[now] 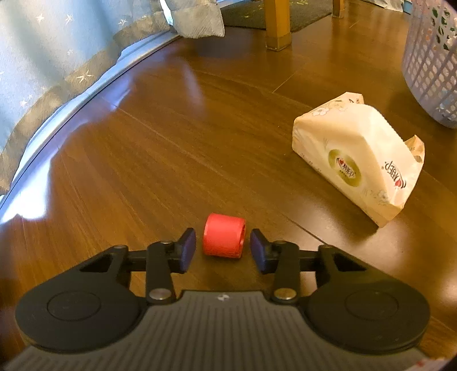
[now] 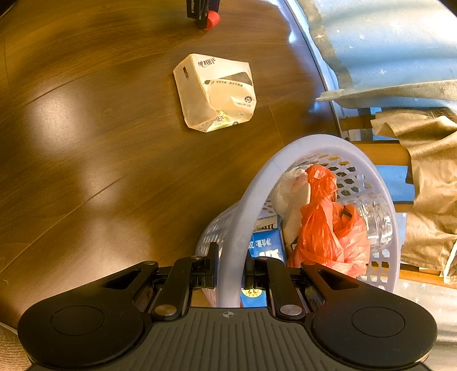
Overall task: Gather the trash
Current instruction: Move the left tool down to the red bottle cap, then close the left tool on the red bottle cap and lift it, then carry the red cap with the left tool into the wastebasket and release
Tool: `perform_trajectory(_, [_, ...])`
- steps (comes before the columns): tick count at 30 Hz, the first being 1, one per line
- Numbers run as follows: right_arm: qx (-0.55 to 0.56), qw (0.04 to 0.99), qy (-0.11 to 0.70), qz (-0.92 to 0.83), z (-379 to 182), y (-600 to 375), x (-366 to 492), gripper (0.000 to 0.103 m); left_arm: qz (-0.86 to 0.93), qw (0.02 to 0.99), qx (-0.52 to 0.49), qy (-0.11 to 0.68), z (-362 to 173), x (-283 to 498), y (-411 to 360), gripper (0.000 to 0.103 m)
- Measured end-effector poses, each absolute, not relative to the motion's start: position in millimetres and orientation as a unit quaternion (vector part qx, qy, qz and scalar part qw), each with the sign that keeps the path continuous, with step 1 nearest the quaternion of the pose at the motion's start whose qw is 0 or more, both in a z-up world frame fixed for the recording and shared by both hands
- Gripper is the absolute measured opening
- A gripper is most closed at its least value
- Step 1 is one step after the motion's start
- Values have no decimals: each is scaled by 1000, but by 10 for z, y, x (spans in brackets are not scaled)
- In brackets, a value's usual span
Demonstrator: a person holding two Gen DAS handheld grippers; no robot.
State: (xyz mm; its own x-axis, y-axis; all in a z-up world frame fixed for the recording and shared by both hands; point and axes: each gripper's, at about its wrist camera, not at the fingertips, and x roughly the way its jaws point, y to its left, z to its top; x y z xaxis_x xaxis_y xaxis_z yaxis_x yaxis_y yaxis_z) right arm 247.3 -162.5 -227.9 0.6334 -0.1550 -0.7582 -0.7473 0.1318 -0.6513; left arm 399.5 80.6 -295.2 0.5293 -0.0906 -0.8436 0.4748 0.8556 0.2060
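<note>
A small red roll (image 1: 224, 239) lies on its side on the wooden floor (image 1: 171, 142). My left gripper (image 1: 223, 245) straddles it, its blue pads (image 1: 188, 249) standing a narrow gap off each end, so it is open. In the right wrist view the same roll (image 2: 212, 18) shows at the top edge. A crumpled cream tissue pack (image 1: 357, 157) (image 2: 215, 94) lies on the floor between the roll and the basket. My right gripper (image 2: 230, 271) is shut on the rim of the lavender basket (image 2: 285, 154), which holds an orange plastic bag (image 2: 328, 225), a clear bottle (image 2: 374, 219) and a blue carton (image 2: 265, 245).
A blue starred curtain (image 1: 42, 71) runs along the left edge of the floor. A wooden table leg (image 1: 277, 25) and a dark rug (image 1: 251, 14) stand beyond. The basket (image 1: 431, 62) is at far right. Beige cloth (image 2: 428, 171) hangs beside it.
</note>
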Motion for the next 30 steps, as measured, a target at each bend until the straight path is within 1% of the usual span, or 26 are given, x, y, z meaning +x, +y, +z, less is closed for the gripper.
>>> perform_trajectory(3, [-619, 658, 364, 225, -2278, -1625, 2473, 10, -166, 849, 211, 456, -2951, 4000, 806, 30])
perform_trajectory(4, [-620, 658, 364, 225, -2278, -1625, 2473, 10, -166, 848, 212, 457, -2952, 4001, 806, 24])
perform_trajectory(5, [-619, 658, 364, 225, -2278, -1624, 2474, 10, -166, 847, 212, 458, -2953, 4003, 804, 23])
perform_trajectory(14, [-619, 659, 365, 225, -2272, -1626, 2471, 10, -168, 849, 206, 456, -2862, 3958, 771, 22])
perform_trajectory(30, [-617, 659, 366, 224, -2277, -1632, 2477, 10, -190, 861, 195, 431, -2382, 3837, 577, 22])
